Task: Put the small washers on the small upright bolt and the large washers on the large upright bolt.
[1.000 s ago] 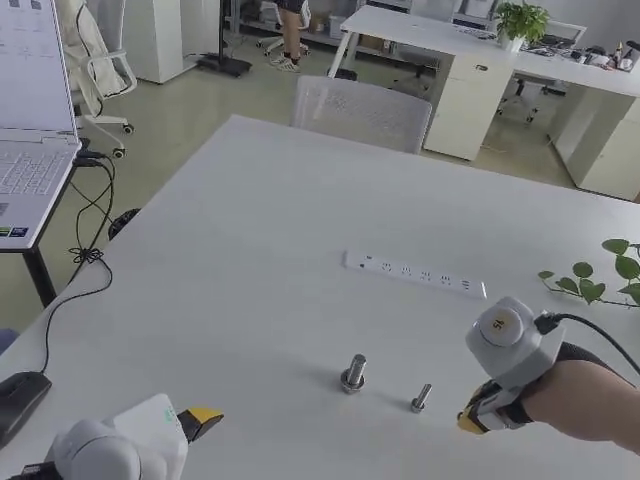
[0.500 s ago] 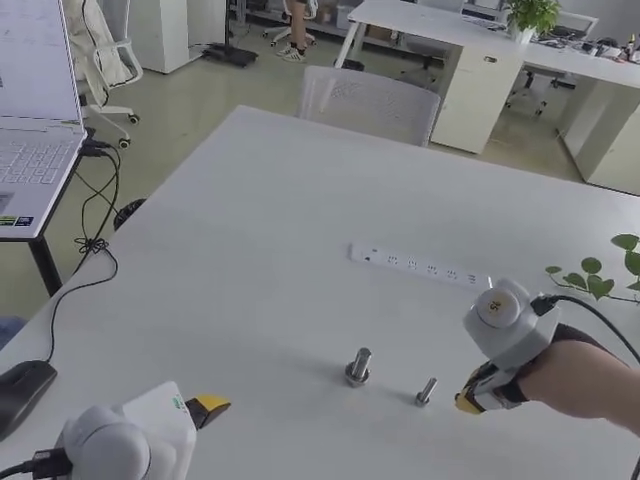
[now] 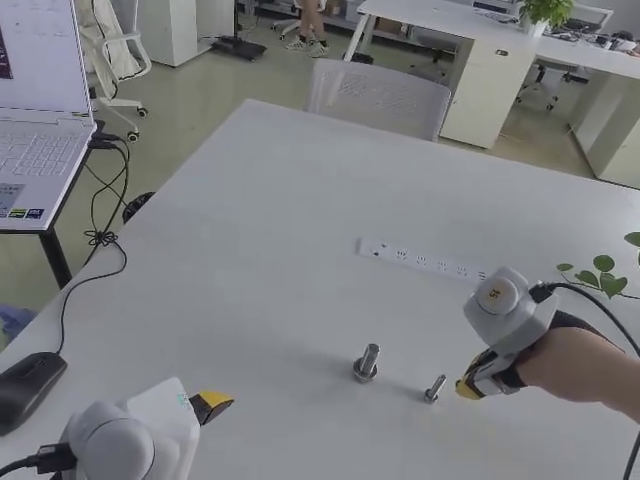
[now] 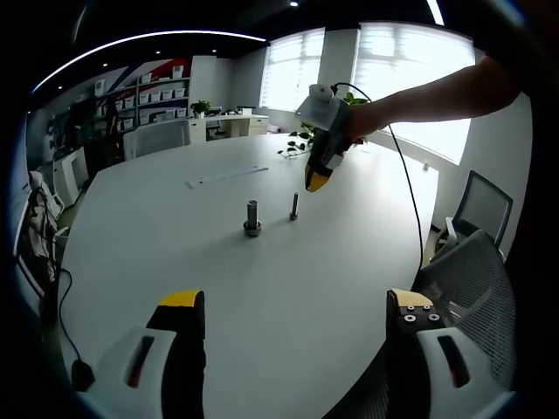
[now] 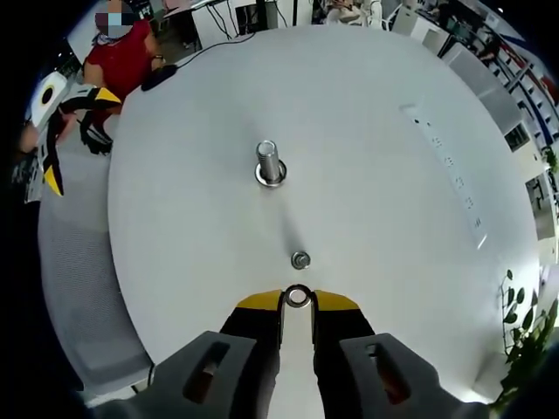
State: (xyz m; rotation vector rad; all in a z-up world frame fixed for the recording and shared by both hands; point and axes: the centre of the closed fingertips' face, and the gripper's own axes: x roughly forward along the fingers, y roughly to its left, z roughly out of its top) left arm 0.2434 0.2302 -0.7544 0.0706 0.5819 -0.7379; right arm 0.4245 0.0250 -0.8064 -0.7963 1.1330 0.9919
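A small washer (image 5: 298, 297) sits pinched between the nearly closed jaws of the right gripper (image 5: 298, 307), just short of the small upright bolt (image 5: 300, 259). Beyond stands the large upright bolt (image 5: 269, 163); whether washers already ring its base we cannot tell. The left gripper (image 4: 297, 305) hangs wide open, empty. We judge this washer not yet placed.

Small bolt (image 3: 435, 388) stands right of large bolt (image 3: 366, 362), on table (image 3: 250, 250).
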